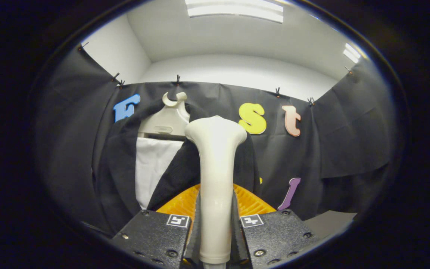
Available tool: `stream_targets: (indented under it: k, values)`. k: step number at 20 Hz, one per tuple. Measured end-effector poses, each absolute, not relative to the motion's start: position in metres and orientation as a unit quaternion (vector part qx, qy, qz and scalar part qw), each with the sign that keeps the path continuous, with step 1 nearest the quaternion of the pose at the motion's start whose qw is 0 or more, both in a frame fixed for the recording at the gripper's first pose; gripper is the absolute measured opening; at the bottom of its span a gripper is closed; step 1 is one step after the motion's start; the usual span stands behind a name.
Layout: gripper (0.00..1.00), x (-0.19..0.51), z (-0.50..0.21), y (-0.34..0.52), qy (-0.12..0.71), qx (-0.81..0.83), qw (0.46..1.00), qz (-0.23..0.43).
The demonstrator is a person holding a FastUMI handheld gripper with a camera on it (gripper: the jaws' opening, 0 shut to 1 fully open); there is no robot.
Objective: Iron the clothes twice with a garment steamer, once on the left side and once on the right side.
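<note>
Gripper (215, 224) clamped on the garment steamer (215, 175), both fingers pressing the cream handle from either side, handle standing upright between them and widening to the head at the top. Dark jacket (177, 170) hanging on a pale hanger (168, 119) against the booth wall just beyond the steamer, white shirt panel (151, 168) showing between the lapels. Steamer head overlapping the jacket's right-hand front near the collar; touching or just short of the cloth, cannot tell. Likely step: starting a pass down one side of the garment. To do it well: keep the head flat and close to the fabric, travel straight down one front panel from shoulder to hem at a steady pace, avoid snagging the lapel or pushing the jacket so it swings on the hanger, then lift off and repeat on the other panel. Grip looks secure but the handle is smooth and tapered, so slipping or twisting between the fingers is a risk if pressed hard into the cloth. Hidden or unclear: steam face of the head turned away, no steam visible; lower part of the jacket and its hem blocked by the fingers and an orange ribbed part (179, 203) behind them; bottom of the handle cut off; which side is already done not judgeable.
</note>
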State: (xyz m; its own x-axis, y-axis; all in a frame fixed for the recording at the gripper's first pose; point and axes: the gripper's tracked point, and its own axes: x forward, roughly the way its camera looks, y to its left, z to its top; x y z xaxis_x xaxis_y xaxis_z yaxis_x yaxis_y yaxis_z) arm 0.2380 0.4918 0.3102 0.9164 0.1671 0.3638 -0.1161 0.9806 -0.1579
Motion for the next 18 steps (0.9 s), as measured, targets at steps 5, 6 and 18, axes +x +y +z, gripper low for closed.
stream_targets:
  k: [5, 6, 18]
  values:
    - [0.36, 0.24, 0.286, 0.49, -0.176, -0.074, 0.979, 0.074]
    - [0.36, 0.242, 0.281, 0.487, -0.175, -0.072, 0.979, 0.072]
    - [0.36, 0.24, 0.203, 0.467, -0.108, -0.101, 0.987, 0.068]
